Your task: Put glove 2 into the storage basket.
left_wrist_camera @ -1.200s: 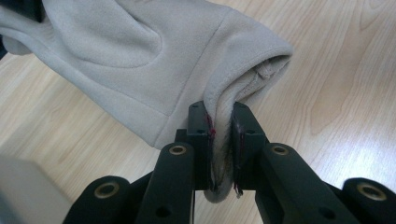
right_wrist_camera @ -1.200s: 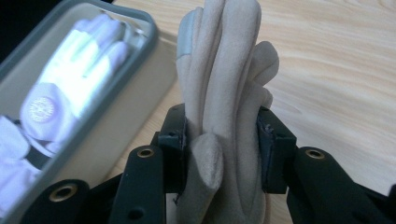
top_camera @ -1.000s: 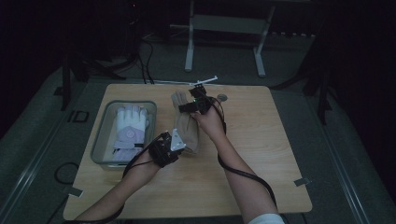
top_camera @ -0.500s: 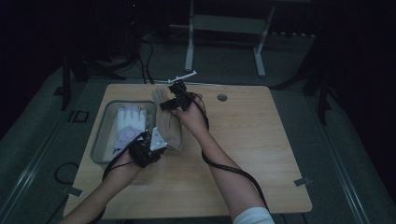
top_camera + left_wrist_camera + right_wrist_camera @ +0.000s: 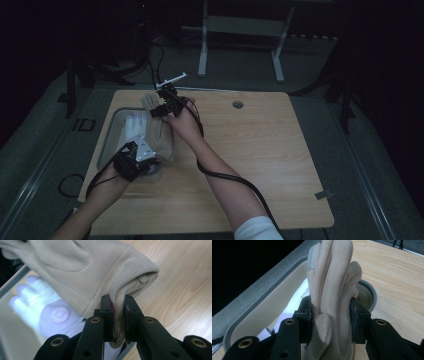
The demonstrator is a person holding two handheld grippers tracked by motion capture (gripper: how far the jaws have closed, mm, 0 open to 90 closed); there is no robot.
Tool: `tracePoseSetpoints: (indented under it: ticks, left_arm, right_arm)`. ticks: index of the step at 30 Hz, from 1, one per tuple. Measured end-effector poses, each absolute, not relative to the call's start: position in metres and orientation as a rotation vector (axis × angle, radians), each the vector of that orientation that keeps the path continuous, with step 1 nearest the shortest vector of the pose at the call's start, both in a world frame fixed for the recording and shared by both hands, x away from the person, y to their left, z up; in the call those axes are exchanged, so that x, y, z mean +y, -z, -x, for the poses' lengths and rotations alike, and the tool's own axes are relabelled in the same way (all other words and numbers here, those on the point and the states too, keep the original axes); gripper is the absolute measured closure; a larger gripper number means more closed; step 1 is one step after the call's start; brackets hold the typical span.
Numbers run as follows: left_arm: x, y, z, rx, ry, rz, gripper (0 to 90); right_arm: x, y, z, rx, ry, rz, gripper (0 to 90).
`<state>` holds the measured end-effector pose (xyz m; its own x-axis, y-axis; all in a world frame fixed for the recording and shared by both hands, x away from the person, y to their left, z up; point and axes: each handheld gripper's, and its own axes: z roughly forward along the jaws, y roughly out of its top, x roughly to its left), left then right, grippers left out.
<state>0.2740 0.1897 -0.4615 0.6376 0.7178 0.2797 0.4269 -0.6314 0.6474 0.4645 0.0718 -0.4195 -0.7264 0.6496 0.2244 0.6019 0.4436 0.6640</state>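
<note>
A beige fleece glove hangs stretched between my two grippers, over the right side of a grey tray at the table's left. My left gripper is shut on the glove's cuff; in the left gripper view the cuff edge is pinched between the jaws of the left gripper. My right gripper is shut on the glove's finger end, and the fingers bunch between the jaws of the right gripper. A white glove lies in the tray, seen blurred below.
The wooden table is bare to the right, with a round cable hole near its far edge. A metal stand and cables lie on the floor behind. The tray's rounded rim sits close under the glove.
Both grippers have carried the beige glove leftward, from the table's middle to above the tray. Both stay shut on it.
</note>
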Motion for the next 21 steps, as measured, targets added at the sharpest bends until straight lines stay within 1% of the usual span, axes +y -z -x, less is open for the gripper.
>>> tracePoseSetpoints:
  ticks: [5,12,17,21]
  left_arm:
    - [0.207,0.465,-0.269,0.933,-0.721,-2.319,80.6]
    - [0.221,0.472,-0.269,0.977,-0.717,-2.323,80.6]
    - [0.225,0.484,-0.273,0.999,-0.668,-2.337,80.5]
    - [0.224,0.493,-0.278,1.017,-0.624,-2.354,80.5]
  right_arm:
    - [0.09,0.424,-0.463,2.65,-1.166,-1.119,60.2]
    - [0.115,0.432,-0.463,2.674,-1.155,-1.078,60.1]
    - [0.124,0.445,-0.466,2.698,-1.104,-1.082,59.7]
    - [0.126,0.462,-0.471,2.729,-1.042,-1.069,56.0]
